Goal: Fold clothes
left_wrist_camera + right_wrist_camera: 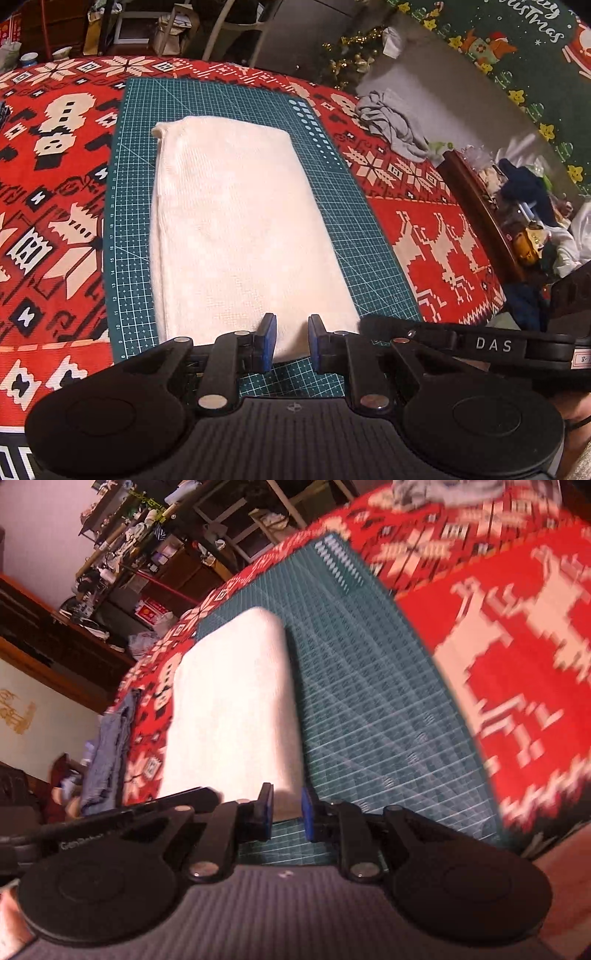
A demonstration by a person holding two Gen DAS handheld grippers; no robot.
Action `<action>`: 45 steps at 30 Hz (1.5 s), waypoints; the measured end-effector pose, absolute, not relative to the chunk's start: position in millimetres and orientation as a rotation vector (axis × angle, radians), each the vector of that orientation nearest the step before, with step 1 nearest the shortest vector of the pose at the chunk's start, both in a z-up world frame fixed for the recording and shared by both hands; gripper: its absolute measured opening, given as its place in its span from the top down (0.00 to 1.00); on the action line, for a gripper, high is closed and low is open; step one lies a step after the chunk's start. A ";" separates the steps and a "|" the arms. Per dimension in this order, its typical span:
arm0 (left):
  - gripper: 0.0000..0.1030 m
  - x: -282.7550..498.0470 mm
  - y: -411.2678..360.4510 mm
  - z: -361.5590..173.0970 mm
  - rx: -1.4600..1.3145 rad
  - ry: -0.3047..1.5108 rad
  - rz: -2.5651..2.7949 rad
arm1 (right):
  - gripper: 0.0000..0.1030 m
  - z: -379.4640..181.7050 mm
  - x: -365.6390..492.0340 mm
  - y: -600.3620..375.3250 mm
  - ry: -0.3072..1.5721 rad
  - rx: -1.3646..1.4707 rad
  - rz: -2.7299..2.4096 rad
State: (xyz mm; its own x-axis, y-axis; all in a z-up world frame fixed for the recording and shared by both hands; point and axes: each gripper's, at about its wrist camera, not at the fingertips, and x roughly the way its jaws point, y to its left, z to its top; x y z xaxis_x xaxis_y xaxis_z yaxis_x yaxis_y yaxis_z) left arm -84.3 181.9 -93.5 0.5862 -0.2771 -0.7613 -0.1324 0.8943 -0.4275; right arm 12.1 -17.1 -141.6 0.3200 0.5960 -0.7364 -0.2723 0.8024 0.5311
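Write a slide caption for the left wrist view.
Left gripper at the near edge of a folded white knit garment on a green gridded cutting mat.

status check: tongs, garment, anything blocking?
Left tongs and right tongs straddle the near edge of the folded cream knit garment on the green cutting mat. Not pinched. Nothing blocking.

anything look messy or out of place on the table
Mostly tidy: the white folded cloth lies flat on the green cutting mat. The one untidy thing is a grey garment crumpled in a heap on the red tablecloth beyond the mat's far right corner.
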 end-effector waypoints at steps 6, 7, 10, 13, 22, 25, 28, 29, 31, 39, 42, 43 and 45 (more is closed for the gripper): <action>0.87 -82.0 178.2 -90.3 -0.506 0.882 -0.148 | 0.92 -144.0 26.1 2.3 1.094 0.176 0.538; 0.88 -80.9 176.7 -91.7 -0.512 0.883 -0.158 | 0.92 -146.4 29.3 6.2 1.103 0.166 0.538; 0.88 -77.3 171.9 -97.5 -0.522 0.911 -0.192 | 0.92 -147.1 30.9 17.5 1.111 0.125 0.553; 0.89 -75.3 170.5 -103.8 -0.535 0.948 -0.193 | 0.94 -144.9 22.3 22.4 1.123 0.073 0.579; 0.89 -75.7 172.0 -107.6 -0.588 0.982 -0.210 | 0.94 -136.8 -6.7 15.7 1.154 -0.026 0.635; 0.89 -76.8 176.7 -104.0 -0.631 0.964 -0.220 | 0.94 -131.7 0.6 5.3 1.128 0.016 0.606; 0.89 -77.9 184.2 -97.8 -0.680 0.917 -0.219 | 0.94 -130.9 15.5 -0.7 1.102 0.072 0.587; 0.89 -77.6 186.3 -96.1 -0.683 0.901 -0.211 | 0.94 -130.6 20.5 -2.7 1.093 0.090 0.580; 0.89 -75.0 191.3 -93.7 -0.679 0.874 -0.175 | 0.94 -133.7 32.0 -0.5 1.085 0.114 0.576; 0.89 -41.5 205.6 -91.6 -0.662 0.813 -0.080 | 0.94 -148.6 72.1 27.8 1.079 0.142 0.630; 0.89 -27.5 205.6 -97.7 -0.661 0.825 -0.076 | 0.94 -154.4 88.1 37.5 1.080 0.143 0.640; 0.89 -24.2 205.6 -100.5 -0.664 0.831 -0.074 | 0.94 -156.6 93.5 39.8 1.082 0.146 0.642; 0.89 -18.9 206.6 -105.0 -0.672 0.842 -0.073 | 0.94 -159.5 105.2 43.0 1.086 0.164 0.646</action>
